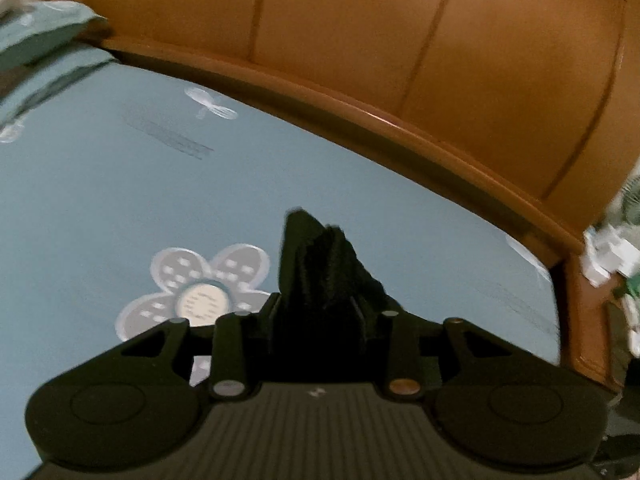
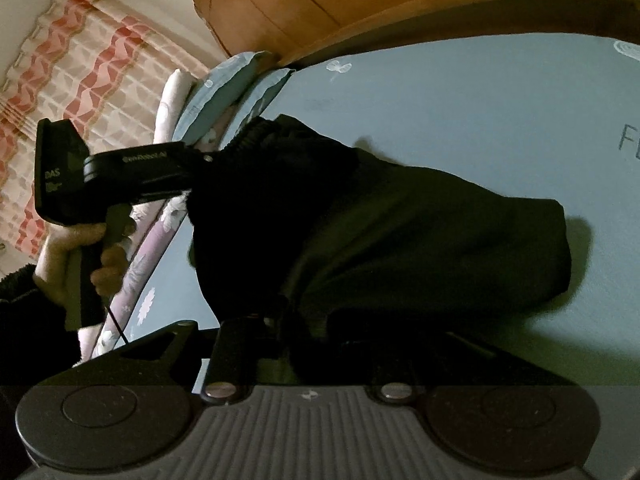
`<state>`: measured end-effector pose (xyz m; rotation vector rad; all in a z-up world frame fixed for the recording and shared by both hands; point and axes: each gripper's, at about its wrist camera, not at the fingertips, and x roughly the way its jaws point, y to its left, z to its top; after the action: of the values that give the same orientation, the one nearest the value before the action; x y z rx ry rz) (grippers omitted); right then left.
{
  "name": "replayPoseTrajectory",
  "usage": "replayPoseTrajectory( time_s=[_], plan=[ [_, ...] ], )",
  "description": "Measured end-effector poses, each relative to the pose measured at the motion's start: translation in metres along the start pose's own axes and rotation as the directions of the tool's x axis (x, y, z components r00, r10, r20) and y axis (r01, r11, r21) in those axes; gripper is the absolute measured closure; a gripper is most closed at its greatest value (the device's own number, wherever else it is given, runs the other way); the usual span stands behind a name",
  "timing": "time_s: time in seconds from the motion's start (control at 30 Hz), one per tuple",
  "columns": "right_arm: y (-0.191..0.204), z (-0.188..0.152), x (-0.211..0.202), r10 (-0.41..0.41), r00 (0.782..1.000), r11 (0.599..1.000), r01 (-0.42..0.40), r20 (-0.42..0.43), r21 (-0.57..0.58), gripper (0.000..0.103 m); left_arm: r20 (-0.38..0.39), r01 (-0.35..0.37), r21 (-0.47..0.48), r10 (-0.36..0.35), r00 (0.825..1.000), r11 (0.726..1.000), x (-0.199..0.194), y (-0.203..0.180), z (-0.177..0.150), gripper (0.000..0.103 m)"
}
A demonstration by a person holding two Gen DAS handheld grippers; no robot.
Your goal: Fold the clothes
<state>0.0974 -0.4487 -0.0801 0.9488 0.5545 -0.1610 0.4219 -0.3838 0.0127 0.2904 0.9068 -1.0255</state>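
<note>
A black garment (image 2: pixel 400 232) hangs in a bunched fold over the blue bed sheet (image 2: pixel 480 100); its right end lies on the sheet. My left gripper (image 2: pixel 202 164) grips its ribbed edge at the upper left, with a hand (image 2: pixel 60 256) on the handle. In the left wrist view, that gripper (image 1: pixel 320 248) is shut on a wad of the black garment (image 1: pixel 340 272) that sticks up between the fingers. My right gripper (image 2: pixel 304 328) sits under the cloth at the bottom. The fabric gathers into its jaws and hides the fingers.
The sheet (image 1: pixel 120 200) has a grey flower print (image 1: pixel 196 292). A brown headboard (image 1: pixel 360 20) curves along the far side of the bed. Blue and white pillows (image 2: pixel 224 88) are stacked at the bed's head. A pink patterned curtain (image 2: pixel 80 80) hangs behind.
</note>
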Motion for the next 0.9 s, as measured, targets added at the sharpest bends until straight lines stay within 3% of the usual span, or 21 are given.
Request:
replayPoseTrajectory(
  time_s=[0.1, 0.23, 0.4, 0.57, 0.67, 0.7, 0.77, 0.8, 0.83, 0.9],
  plan=[
    [-0.008, -0.004, -0.003, 0.012, 1.000, 1.000, -0.012, -0.006, 0.028, 0.066, 0.030, -0.029, -0.011, 0.029, 0.999, 1.000, -0.011, 0.008, 0.001, 0.067],
    [-0.023, -0.010, -0.005, 0.049, 0.999, 0.994, -0.047, -0.013, 0.100, 0.035, 0.034, -0.048, 0.007, 0.048, 0.998, 0.999, -0.021, 0.010, -0.010, 0.061],
    [-0.051, -0.017, -0.021, 0.105, 0.994, 0.965, -0.107, 0.020, 0.240, 0.023, 0.025, 0.046, 0.003, -0.046, 0.999, 0.999, -0.032, 0.001, -0.049, 0.061],
    [-0.093, -0.024, -0.030, 0.151, 0.977, 0.868, -0.203, 0.150, 0.453, 0.021, 0.022, 0.156, 0.027, -0.157, 0.987, 0.987, -0.043, -0.020, -0.106, 0.060],
    [-0.105, -0.022, -0.024, 0.143, 0.972, 0.832, -0.220, 0.188, 0.508, 0.021, 0.017, 0.199, -0.044, -0.198, 0.980, 0.979, -0.051, -0.017, -0.133, 0.060],
    [-0.104, -0.020, -0.021, 0.136, 0.972, 0.837, -0.217, 0.192, 0.502, 0.023, 0.021, 0.201, -0.065, -0.200, 0.980, 0.977, -0.053, -0.014, -0.140, 0.059],
    [-0.101, -0.016, -0.016, 0.115, 0.972, 0.851, -0.202, 0.203, 0.484, 0.044, 0.027, 0.186, -0.086, -0.185, 0.982, 0.979, -0.059, -0.008, -0.153, 0.054],
    [-0.098, -0.013, -0.015, 0.096, 0.973, 0.865, -0.187, 0.211, 0.466, 0.064, 0.027, 0.175, -0.094, -0.174, 0.984, 0.980, -0.063, -0.004, -0.158, 0.052],
    [-0.096, -0.010, -0.014, 0.077, 0.972, 0.879, -0.171, 0.220, 0.446, 0.075, 0.024, 0.169, -0.094, -0.167, 0.986, 0.981, -0.065, -0.002, -0.164, 0.051],
    [-0.088, -0.002, -0.015, 0.034, 0.974, 0.917, -0.120, 0.226, 0.380, 0.083, 0.014, 0.152, -0.101, -0.151, 0.988, 0.983, -0.066, 0.006, -0.172, 0.051]
  ],
)
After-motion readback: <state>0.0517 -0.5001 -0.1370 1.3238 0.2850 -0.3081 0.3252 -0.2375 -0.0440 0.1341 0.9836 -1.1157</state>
